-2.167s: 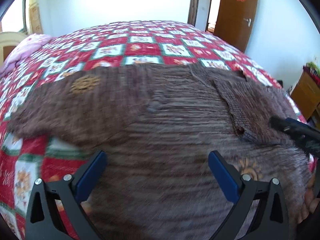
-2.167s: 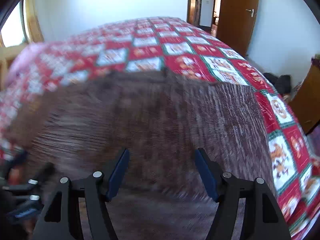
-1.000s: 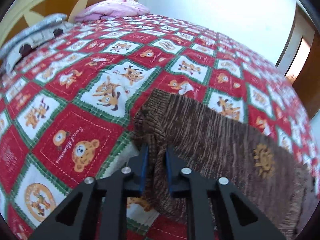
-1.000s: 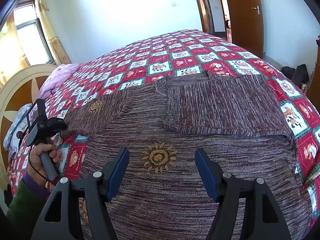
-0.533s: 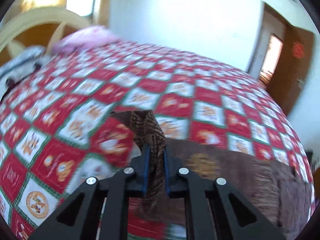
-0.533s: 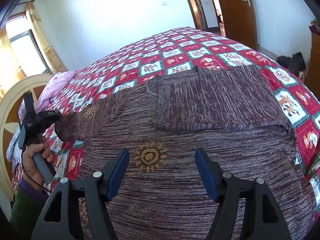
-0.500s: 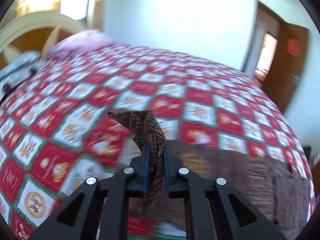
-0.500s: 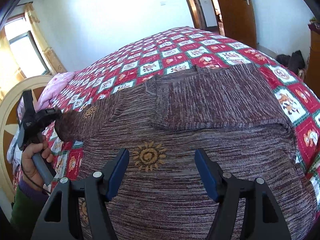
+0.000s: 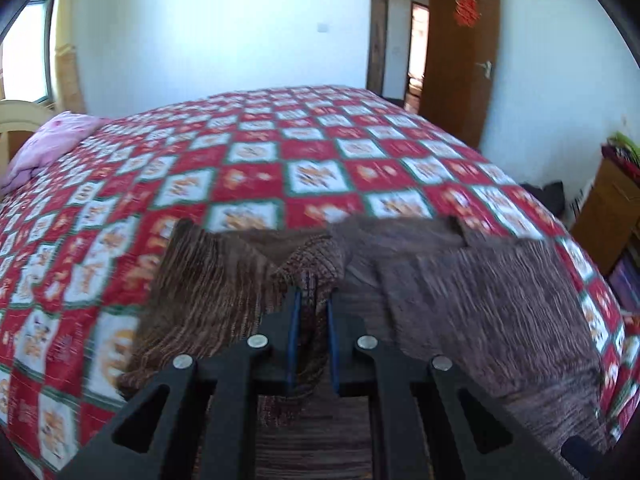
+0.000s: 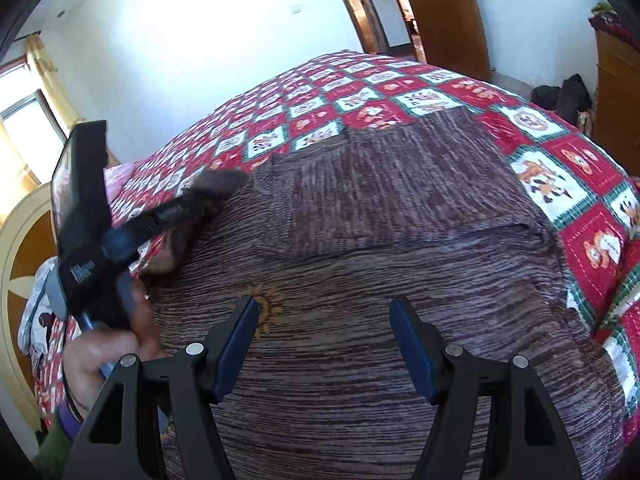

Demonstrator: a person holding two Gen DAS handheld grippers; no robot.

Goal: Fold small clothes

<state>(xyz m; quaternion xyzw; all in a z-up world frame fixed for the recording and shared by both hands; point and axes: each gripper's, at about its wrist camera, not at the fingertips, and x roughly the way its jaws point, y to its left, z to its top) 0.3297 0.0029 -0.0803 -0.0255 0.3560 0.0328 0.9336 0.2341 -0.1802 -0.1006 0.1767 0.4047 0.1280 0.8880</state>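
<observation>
While the red patchwork bed (image 9: 280, 168) stretches wide and bare beyond it, we see the brown striped knit sweater (image 10: 400, 280) spread flat near the bed's near edge, sun motifs on it. Our left hand-held gripper (image 9: 312, 308) pinches the raised sleeve cuff (image 9: 312, 264); our right hand-held gripper (image 10: 324, 344) hovers spread above the sweater's body, holding nothing.

Both wrist cams sit low, close over the sweater (image 9: 480, 300), facing across the bed (image 9: 320, 152) twd the door (image 9: 460, 52); both share those.
</observation>
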